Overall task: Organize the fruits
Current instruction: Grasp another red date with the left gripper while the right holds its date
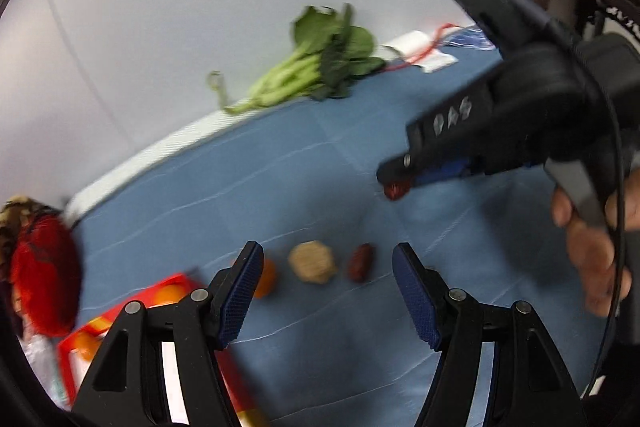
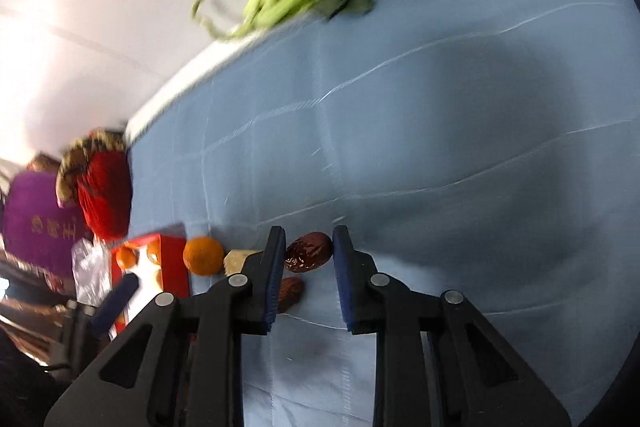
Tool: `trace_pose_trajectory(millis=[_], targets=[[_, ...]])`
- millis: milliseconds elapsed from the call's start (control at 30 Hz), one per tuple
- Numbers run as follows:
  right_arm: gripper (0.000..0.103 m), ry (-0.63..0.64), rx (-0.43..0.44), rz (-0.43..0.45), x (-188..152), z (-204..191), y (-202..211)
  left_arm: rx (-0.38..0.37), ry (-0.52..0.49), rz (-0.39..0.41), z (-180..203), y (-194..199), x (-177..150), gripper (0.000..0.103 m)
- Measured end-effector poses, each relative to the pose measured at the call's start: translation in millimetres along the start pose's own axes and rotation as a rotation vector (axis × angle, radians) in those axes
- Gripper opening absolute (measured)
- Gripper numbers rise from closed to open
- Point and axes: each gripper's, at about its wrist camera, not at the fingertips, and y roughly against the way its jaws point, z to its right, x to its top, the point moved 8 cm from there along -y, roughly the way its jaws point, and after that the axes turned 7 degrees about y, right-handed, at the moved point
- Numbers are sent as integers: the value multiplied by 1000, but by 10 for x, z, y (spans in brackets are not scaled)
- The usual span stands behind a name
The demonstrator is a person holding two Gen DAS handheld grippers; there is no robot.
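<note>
On the blue cloth lie an orange [image 1: 266, 279], a tan biscuit-like block [image 1: 313, 262] and a red date [image 1: 361, 263] in a row. My left gripper [image 1: 328, 291] is open and empty just in front of them. My right gripper [image 2: 309, 247] is shut on a second red date [image 2: 309, 251] and holds it above the cloth; it also shows in the left wrist view [image 1: 394, 187], with that date [image 1: 396, 191] at its tip. In the right wrist view the orange [image 2: 203, 255], the block [image 2: 237, 261] and the lying date [image 2: 291, 291] sit below left.
A red box [image 1: 160, 307] printed with oranges lies at the left edge, next to a red bag [image 1: 44, 279]. Green leafy vegetables [image 1: 316, 67] lie at the far edge by the white wall. White paper with a red string [image 1: 424, 53] lies at the far right.
</note>
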Motion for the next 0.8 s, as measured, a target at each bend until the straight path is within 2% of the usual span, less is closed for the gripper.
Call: trace_pose_trajectory(millis=[200, 267, 333, 433, 633, 700, 733, 767, 800], targets=[[22, -85, 24, 20, 85, 332, 182, -127, 24, -63, 216, -268, 2, 66], [22, -92, 34, 17, 96, 385, 224, -140, 18, -81, 274, -338, -28, 61], [22, -98, 46, 12, 101, 401, 239, -136, 11, -105, 284, -417, -57, 52], [22, -100, 59, 4, 100, 368, 223, -137, 17, -130, 271, -501, -102, 46], [22, -82, 82, -6, 72, 255, 206, -126, 18, -159, 242, -601, -167, 45], [22, -83, 79, -6, 63, 252, 193, -130, 18, -164, 244, -611, -177, 39], [22, -86, 79, -7, 57, 252, 187, -139, 22, -174, 247, -621, -191, 28], [22, -89, 80, -9, 54, 251, 176, -150, 28, -185, 252, -630, -210, 24], [22, -89, 83, -11, 50, 247, 172, -150, 31, -187, 253, -629, -222, 24]])
